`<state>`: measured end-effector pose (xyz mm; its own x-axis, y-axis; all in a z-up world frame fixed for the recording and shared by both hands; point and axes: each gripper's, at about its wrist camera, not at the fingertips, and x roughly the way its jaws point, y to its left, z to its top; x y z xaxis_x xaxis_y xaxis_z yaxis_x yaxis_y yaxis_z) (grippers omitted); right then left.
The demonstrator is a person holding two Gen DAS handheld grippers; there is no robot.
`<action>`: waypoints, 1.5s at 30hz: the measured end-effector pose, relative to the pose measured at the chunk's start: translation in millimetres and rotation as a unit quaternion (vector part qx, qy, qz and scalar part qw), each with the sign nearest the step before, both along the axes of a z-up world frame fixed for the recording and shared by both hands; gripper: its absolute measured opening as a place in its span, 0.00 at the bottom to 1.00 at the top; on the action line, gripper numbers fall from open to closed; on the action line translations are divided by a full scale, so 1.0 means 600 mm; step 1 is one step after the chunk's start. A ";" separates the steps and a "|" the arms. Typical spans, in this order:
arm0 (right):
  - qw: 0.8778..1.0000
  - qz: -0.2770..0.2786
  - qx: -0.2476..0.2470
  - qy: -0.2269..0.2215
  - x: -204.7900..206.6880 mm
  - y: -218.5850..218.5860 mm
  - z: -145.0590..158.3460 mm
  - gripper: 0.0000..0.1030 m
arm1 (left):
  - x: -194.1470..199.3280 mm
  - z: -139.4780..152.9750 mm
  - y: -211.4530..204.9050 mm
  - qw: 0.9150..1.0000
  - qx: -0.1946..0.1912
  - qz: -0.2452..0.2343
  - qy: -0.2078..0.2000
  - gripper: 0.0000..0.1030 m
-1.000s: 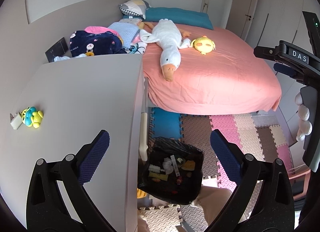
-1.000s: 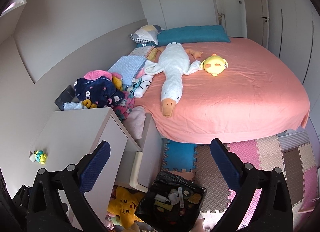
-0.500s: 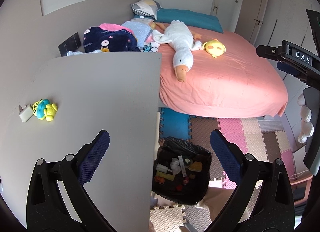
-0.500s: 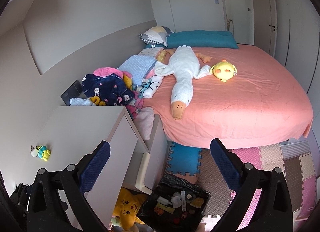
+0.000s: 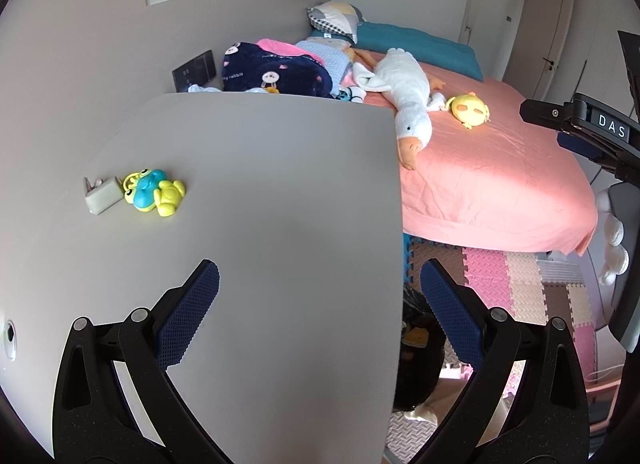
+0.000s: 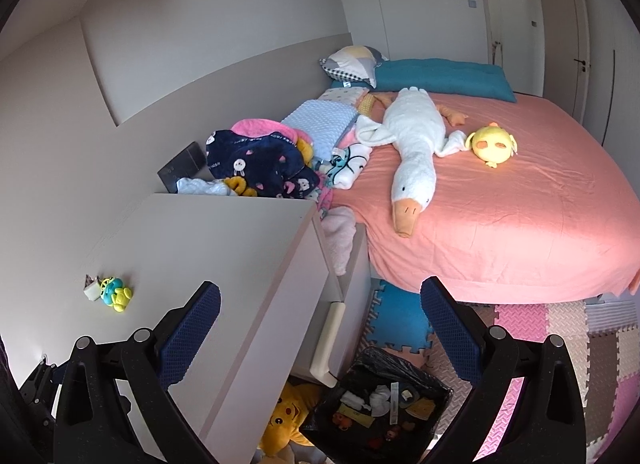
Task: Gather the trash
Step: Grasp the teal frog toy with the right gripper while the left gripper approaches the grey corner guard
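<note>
- A bedroom is showing, with a pink-sheeted bed (image 6: 500, 200) sitting against pale walls and a foam puzzle mat (image 6: 580, 328) covering the floor.
- A grey desk (image 5: 260, 224) is standing beside the bed, on the headboard side.
- A small crumpled grey wrapper (image 5: 100, 196) is lying on the desk, well away from the bed edge, touching a blue and yellow frog toy (image 5: 154, 194) on the toy's far side from the bed.
- A black-lined trash bin (image 6: 380, 412) is sitting on the floor mat between the desk and the bed, already holding scraps of paper and wrappers.
- A yellow Pikachu plush (image 6: 284, 424) is lying on the floor beside the bin, under the desk.
- A long white goose plush (image 6: 412, 156) and a yellow chick plush (image 6: 492, 144) are resting on the bed; a heap of clothes and blankets (image 6: 260, 160) is piling up between the desk and the pillows.
- The left tongs (image 5: 316, 296) are hovering over the desk, spread wide and gripping nothing.
- The right tongs (image 6: 320, 312) are hanging above the desk's bed-side corner, also gaping apart and empty.
</note>
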<state>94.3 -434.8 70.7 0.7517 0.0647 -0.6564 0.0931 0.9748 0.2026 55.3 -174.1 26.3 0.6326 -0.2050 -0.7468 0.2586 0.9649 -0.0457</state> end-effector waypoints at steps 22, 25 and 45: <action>0.995 0.095 -0.020 0.030 0.098 0.220 -0.058 0.97 | 0.039 -0.032 0.228 0.993 -0.016 0.117 0.011 0.94; 0.993 0.112 -0.021 0.033 0.112 0.252 -0.066 0.97 | 0.049 -0.037 0.251 0.992 -0.012 0.128 0.010 0.94; 0.970 0.229 -0.044 0.069 0.181 0.473 -0.134 0.97 | 0.131 -0.074 0.407 0.977 -0.002 0.213 0.033 0.94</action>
